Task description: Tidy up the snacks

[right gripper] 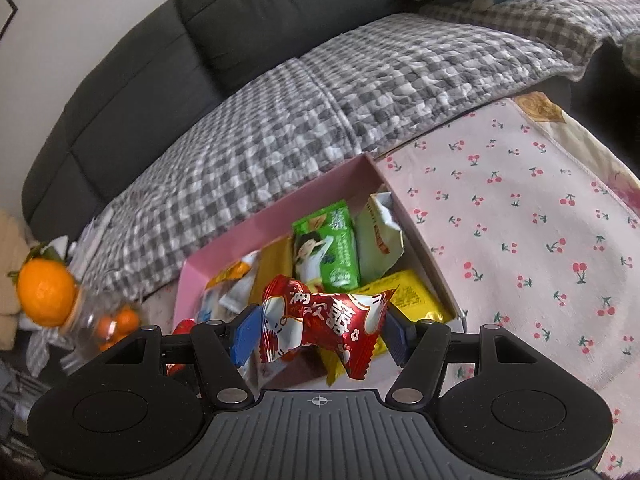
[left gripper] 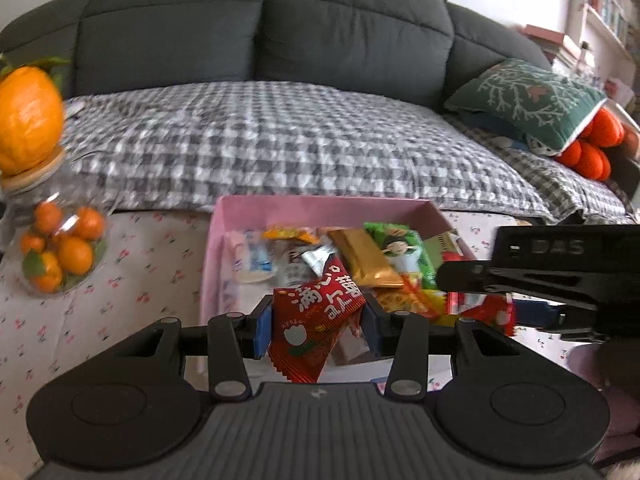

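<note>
A pink box point(left gripper: 218, 240) point(right gripper: 320, 192) on the cherry-print tablecloth holds several snack packets: a green one point(left gripper: 400, 248) point(right gripper: 324, 248), a gold bar point(left gripper: 366, 256), a yellow one point(right gripper: 412, 296). My left gripper point(left gripper: 316, 320) is shut on a red snack packet point(left gripper: 316, 320) above the box's near edge. My right gripper point(right gripper: 320, 328) is shut on another red snack packet point(right gripper: 320, 328) above the box. The right gripper's body point(left gripper: 560, 276) shows in the left wrist view, at the box's right side.
A glass jar of small oranges point(left gripper: 60, 252) point(right gripper: 108, 324) with an orange-shaped lid point(left gripper: 28, 128) stands left of the box. A grey sofa with a checked cover point(left gripper: 280, 140) lies behind the table. Green cushion point(left gripper: 528, 100) at far right.
</note>
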`<action>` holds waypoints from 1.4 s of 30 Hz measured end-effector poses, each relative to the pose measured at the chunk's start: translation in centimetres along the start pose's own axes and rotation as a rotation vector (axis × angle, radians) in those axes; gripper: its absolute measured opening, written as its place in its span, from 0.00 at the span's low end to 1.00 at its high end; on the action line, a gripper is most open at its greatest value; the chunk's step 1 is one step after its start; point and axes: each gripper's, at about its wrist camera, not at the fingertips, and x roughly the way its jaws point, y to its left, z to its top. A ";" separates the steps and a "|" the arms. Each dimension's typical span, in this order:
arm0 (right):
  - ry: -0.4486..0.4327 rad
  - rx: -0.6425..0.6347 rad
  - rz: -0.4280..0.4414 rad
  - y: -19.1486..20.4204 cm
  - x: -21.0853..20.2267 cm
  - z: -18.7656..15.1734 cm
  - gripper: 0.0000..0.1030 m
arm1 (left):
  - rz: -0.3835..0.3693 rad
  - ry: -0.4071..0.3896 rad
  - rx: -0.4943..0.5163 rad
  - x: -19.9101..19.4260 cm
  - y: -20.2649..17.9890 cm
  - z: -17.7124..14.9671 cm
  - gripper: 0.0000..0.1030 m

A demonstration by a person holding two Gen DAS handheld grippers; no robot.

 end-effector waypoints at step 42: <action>0.048 -0.146 -0.125 -3.6 -4.0 -1.0 0.89 | 0.113 0.170 0.023 -3.0 0.7 -2.3 0.99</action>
